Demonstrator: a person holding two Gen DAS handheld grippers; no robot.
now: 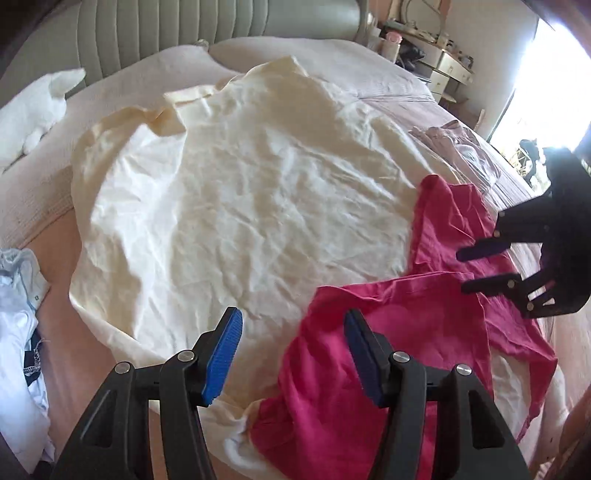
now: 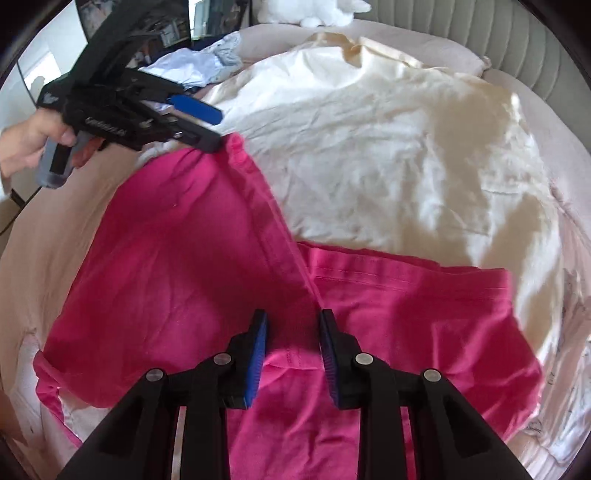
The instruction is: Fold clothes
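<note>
The pink garment [image 2: 207,266] is spread just ahead of both empty, parted grippers, left gripper [image 1: 291,354] and right gripper [image 2: 291,354]. The cream sheet [image 1: 240,192] beneath could be pinched along.

A padded headboard [image 1: 177,26] backs the bed; a cluttered dresser [image 1: 439,55] stands beside a bright window [image 1: 550,85]
</note>
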